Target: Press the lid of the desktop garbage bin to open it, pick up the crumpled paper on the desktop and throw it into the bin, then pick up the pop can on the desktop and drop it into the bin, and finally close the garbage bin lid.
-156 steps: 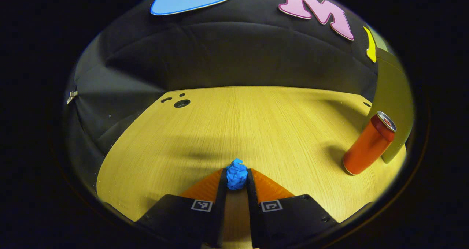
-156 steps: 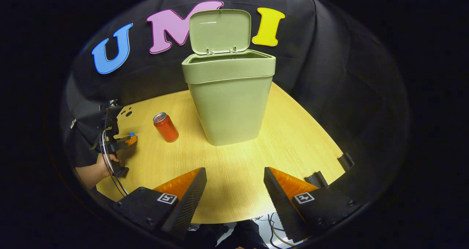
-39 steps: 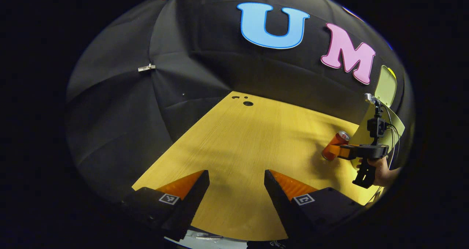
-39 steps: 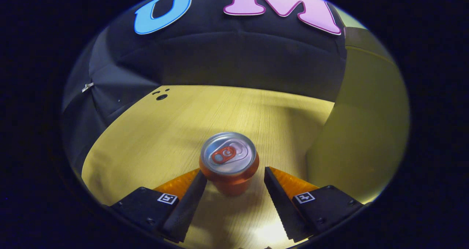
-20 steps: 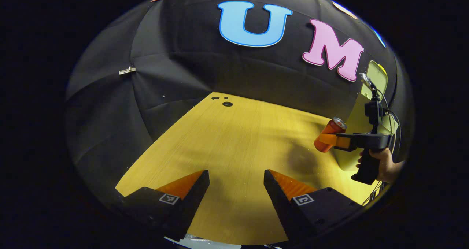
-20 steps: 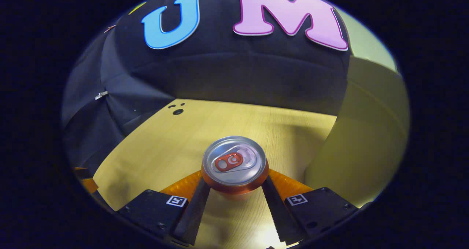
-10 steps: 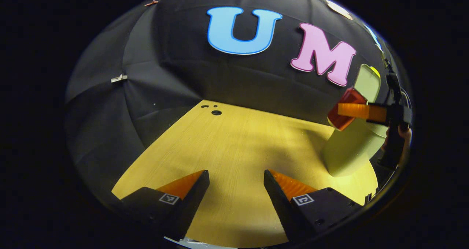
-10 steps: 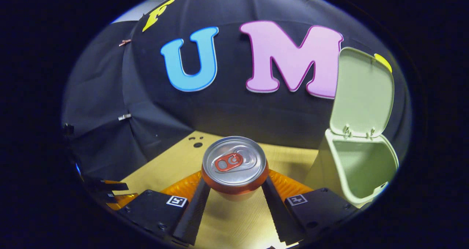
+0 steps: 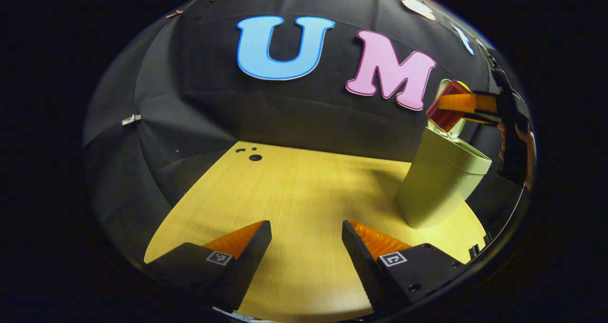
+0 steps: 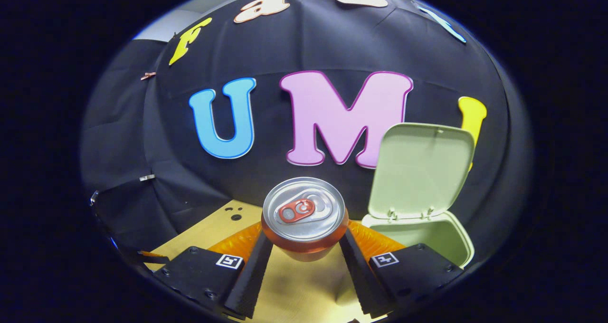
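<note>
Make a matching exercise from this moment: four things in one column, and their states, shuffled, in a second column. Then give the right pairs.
Things:
1. pop can
2. bin lid
3. left gripper
4. table

States:
A. fingers apart, holding nothing
B. raised upright, leaving the bin open
C. clamped between the fingers of the right gripper, lifted off the table
D. bears the bin

Pairs: 1-C, 2-B, 3-A, 4-D
</note>
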